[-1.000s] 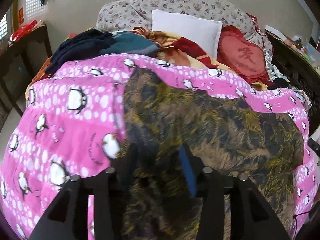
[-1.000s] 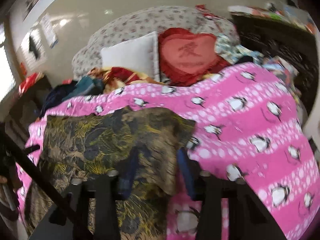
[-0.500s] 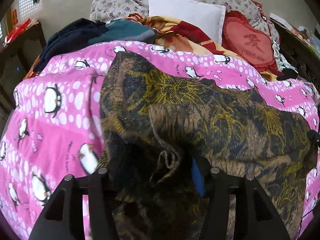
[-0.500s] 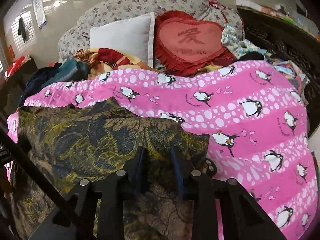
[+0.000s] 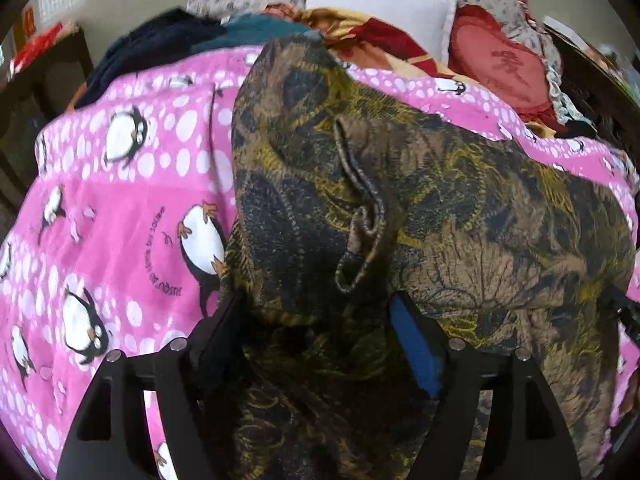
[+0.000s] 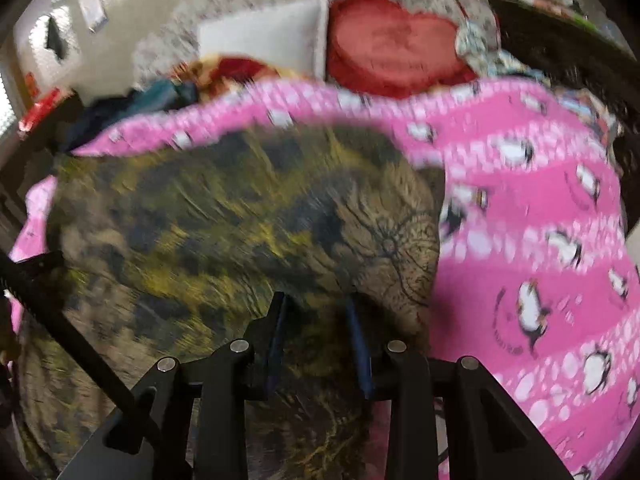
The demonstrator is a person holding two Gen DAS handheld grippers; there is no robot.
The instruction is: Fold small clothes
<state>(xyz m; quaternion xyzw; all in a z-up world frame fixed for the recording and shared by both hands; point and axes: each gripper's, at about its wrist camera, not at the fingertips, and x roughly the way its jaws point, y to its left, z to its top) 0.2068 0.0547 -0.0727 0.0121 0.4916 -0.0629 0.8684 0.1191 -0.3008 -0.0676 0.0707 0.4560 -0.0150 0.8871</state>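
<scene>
A dark garment with a brown, yellow and navy print (image 5: 460,184) lies folded over itself on the pink penguin blanket (image 5: 120,208), its hem curling up at the middle. My left gripper (image 5: 316,336) sits low over its near left part. Its jaws are opening, with cloth lying slack between the fingers. The right wrist view is blurred by motion. There the same garment (image 6: 224,208) spreads to the left, and my right gripper (image 6: 318,320) is shut on its right edge, with fabric bunched between the narrow-set blue pads.
At the head of the bed are a white pillow (image 5: 380,4), a red heart cushion (image 5: 500,64) and a floral cushion. Dark and teal clothes (image 5: 160,36) are heaped at the back left. Dark wooden furniture (image 6: 560,40) stands to the right. The pink blanket (image 6: 520,208) is bare on the right.
Both grippers have sunk toward the bed with the garment, whose edge now lies doubled over with the hem showing. The left jaws have spread wider. The right jaws have narrowed a little.
</scene>
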